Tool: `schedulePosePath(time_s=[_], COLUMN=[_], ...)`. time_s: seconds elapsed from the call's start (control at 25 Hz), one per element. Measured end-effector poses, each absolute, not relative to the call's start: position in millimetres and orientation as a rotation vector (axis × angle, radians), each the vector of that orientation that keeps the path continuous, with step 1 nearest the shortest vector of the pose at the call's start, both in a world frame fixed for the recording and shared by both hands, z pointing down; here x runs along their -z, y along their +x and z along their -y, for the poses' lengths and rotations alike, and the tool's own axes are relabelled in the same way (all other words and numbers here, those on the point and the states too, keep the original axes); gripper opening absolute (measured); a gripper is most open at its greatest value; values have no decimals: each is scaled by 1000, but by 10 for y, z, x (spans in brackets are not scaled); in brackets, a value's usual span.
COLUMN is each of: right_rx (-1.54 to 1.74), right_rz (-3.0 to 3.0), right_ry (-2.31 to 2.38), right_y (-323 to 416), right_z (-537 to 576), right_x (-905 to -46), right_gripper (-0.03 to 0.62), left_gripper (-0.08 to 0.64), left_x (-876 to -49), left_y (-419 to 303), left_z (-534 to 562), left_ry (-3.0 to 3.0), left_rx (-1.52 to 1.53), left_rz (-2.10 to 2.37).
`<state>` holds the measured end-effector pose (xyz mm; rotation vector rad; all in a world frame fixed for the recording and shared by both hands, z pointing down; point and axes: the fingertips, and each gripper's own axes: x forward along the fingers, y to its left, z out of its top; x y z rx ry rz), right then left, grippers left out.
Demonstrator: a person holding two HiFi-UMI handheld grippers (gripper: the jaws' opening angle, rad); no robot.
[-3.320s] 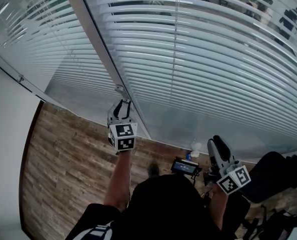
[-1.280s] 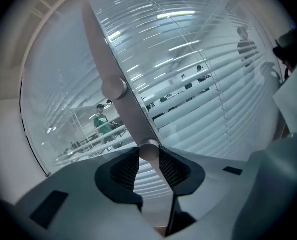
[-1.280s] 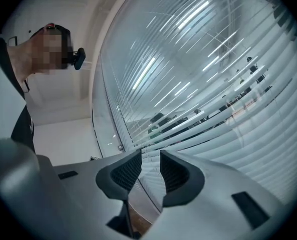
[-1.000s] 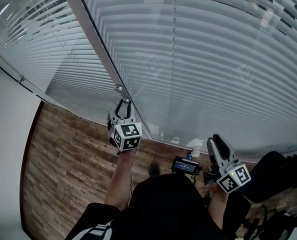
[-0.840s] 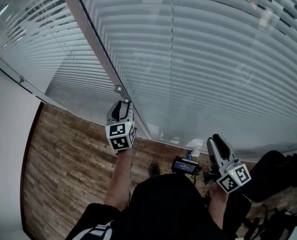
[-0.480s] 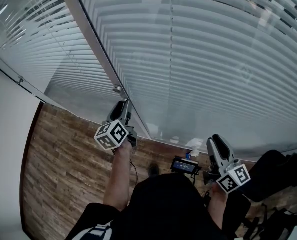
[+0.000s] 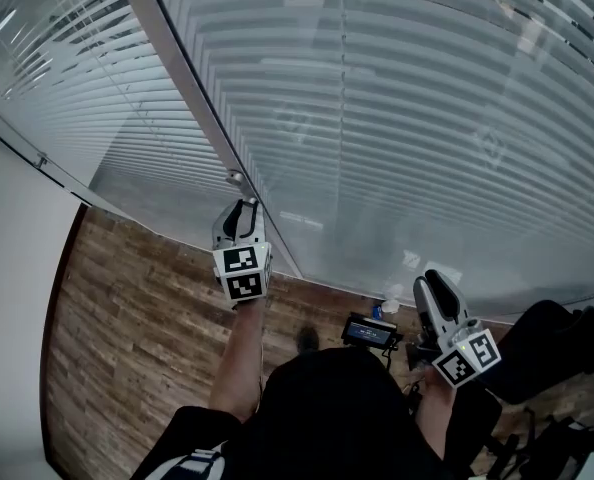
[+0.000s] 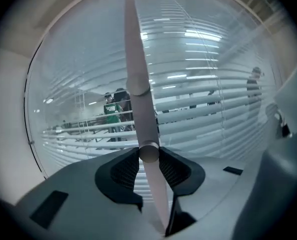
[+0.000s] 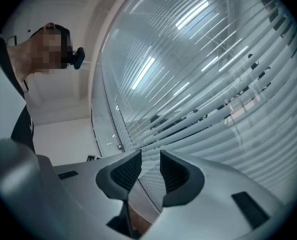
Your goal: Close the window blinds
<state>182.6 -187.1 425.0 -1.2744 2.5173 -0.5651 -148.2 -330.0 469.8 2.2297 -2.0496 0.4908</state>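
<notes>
White slatted blinds (image 7: pixel 427 118) hang behind glass, slats tilted nearly flat; the left gripper view still shows slits between them. A pale tilt wand (image 8: pixel 138 59) hangs straight down. My left gripper (image 7: pixel 243 206) reaches to the window frame. Its jaws have just been closing and now press both pads on the wand's lower end (image 8: pixel 149 156). My right gripper (image 7: pixel 432 280) is held lower right, away from the wand. In the right gripper view it (image 9: pixel 149 166) points at the blinds, jaws apart with nothing between them.
A slanted window frame post (image 7: pixel 192 98) divides two blind panes. Wood floor (image 7: pixel 127 318) lies below, a white wall (image 7: pixel 7 318) at left. A small screen device (image 7: pixel 369 333) and a black bag (image 7: pixel 552 353) sit near my body. People (image 8: pixel 111 109) stand beyond the glass.
The slats have tilted flatter and show less of the room behind. My left gripper rolled to one side and back on the wand. The right gripper has not moved.
</notes>
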Motion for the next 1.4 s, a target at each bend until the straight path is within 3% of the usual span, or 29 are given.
schedulePosePath(time_s=[0.28,0.4,0.48,0.72,0.92,1.04,1.4], right_rx=[566,567,567,565,564,563,564], right_rz=[-2520,-2522,-2521,-2517,-2513,-2513,-2515], right_ry=[-1266,-1266,-1266,-1274,-1279,-1281,-1271], right_y=[1817,1815,1815,1838,1852,1856,1848], right_z=[1882,1885,1885,1897,1875,1872,1893], right_x=[-4250,-4253,-4255,-4237,-4264,-4263,-4255], right_gripper=[118,118,118,118,118,118,118], left_gripper=[138,138,140,194,193,140,138], left_x=[-4707,-4715,-4731,-4752,-4711,-4682,-4724], left_y=[-1439,-1436,-1431,-1471,-1539,-1531,-1486], left_z=[3308,3312,3313,3290,3311,3312,3327], left_ry=[2257,2260,2274,2099,2040,2070,2228], left_rx=[-998,-1047,-881,59,252,195,-483], left_rz=[2204,2225,2178,1781,1721,1762,2078])
